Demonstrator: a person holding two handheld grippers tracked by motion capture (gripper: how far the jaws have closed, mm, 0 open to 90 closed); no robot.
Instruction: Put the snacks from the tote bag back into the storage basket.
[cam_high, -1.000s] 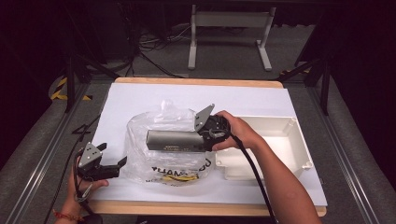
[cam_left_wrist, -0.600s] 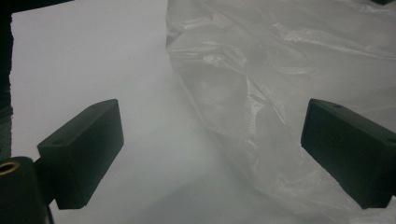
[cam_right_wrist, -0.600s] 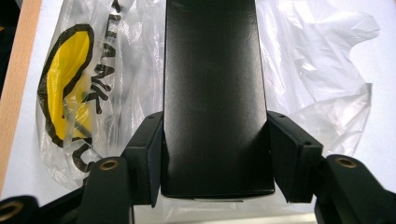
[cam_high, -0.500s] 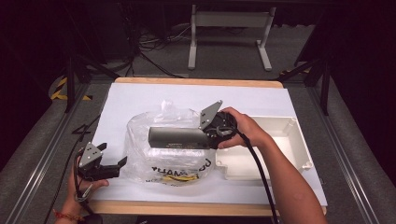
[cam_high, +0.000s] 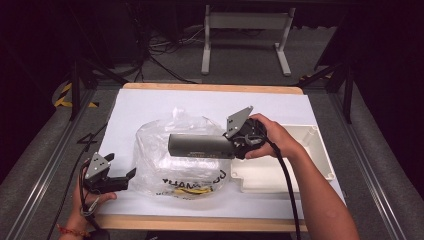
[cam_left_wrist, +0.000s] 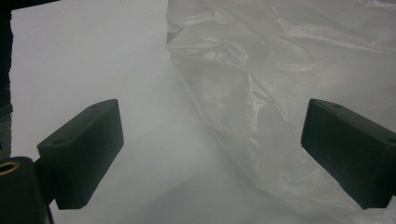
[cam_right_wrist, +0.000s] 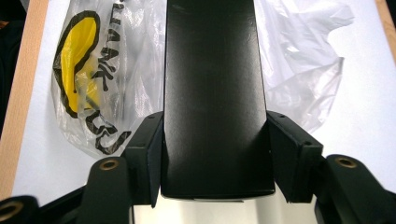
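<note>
Ideally the right gripper, its fingers pinching the long dark rectangular box, holds level while the spread-fingered left gripper probably opens the crinkled clear plastic bag.

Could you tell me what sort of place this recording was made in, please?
Probably a lab or studio recording bench, not a home: a table covered in white sheet, dark curtained surroundings, loose floor cables, and a metal stand behind. The right claw holds a black box over a plastic bag.
</note>
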